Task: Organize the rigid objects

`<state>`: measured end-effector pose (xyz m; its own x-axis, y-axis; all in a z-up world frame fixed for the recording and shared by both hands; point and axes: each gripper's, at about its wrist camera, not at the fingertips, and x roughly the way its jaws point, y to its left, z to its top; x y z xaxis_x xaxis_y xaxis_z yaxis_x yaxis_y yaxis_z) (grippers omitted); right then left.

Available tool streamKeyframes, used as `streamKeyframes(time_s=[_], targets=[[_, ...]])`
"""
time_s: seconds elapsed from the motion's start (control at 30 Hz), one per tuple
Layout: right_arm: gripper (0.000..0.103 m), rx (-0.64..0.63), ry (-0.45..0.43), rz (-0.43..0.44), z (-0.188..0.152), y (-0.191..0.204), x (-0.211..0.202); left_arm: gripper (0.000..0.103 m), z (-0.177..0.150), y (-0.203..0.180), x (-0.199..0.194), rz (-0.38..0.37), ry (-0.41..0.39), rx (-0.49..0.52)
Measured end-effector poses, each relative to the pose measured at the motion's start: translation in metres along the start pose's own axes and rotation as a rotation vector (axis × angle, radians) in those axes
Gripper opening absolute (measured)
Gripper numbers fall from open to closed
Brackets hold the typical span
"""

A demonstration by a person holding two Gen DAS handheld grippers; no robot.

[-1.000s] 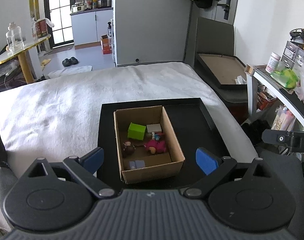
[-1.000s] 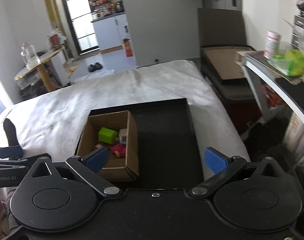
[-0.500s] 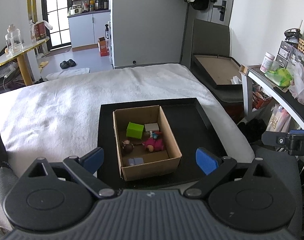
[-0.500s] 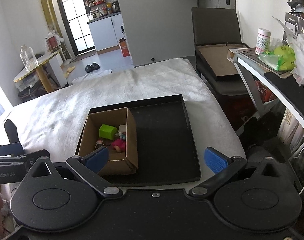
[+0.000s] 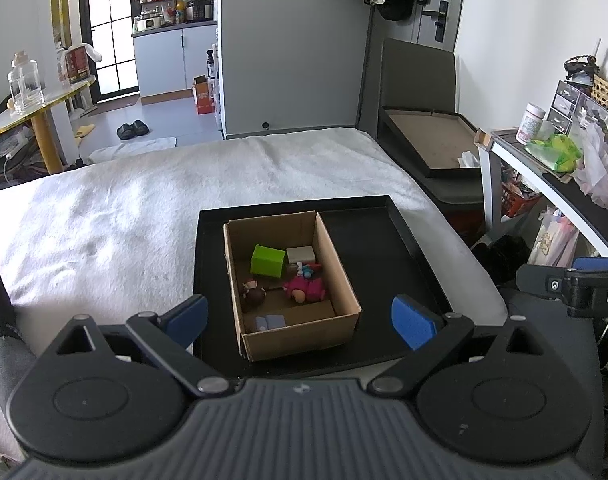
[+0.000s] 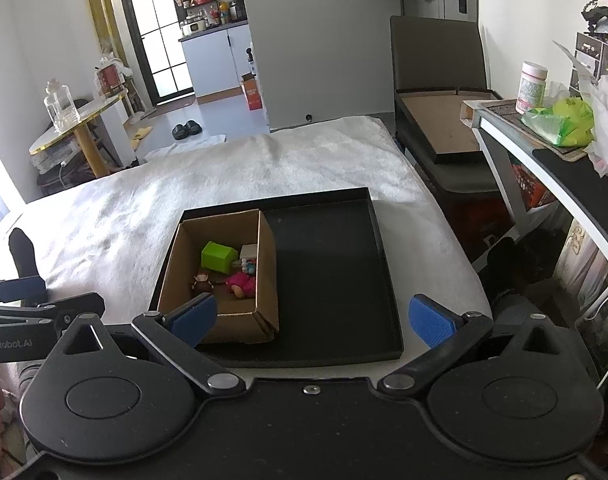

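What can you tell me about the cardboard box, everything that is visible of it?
The cardboard box is brown, plain corrugated card, open at the top, with no lid seen. It stands upright in the left half of a black tray on a white blanket. Inside lie a green block, a small pale block, a pink figure, a dark round toy and a greyish piece. No gripper touches it.

White lettering "enRobot.AI" (its first letters cut off by the frame edge) runs along the black body of the left tool [image 6: 43, 312], seen at the left edge of the right wrist view. In the left wrist view, the right tool [image 5: 576, 286] carries white letters "DA", cut by the frame edge.
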<state>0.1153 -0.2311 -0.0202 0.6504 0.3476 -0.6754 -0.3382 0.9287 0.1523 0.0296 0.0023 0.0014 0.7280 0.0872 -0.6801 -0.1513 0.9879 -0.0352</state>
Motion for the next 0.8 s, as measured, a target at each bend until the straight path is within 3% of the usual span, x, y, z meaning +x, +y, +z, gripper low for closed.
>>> streamKeyframes(time_s=[0.8], targets=[[0.103,0.003,-0.012,-0.033,0.0003,-0.0037,-0.0034,0.098,0.0021,-0.0034,-0.0043,-0.016,-0.005,0.013]])
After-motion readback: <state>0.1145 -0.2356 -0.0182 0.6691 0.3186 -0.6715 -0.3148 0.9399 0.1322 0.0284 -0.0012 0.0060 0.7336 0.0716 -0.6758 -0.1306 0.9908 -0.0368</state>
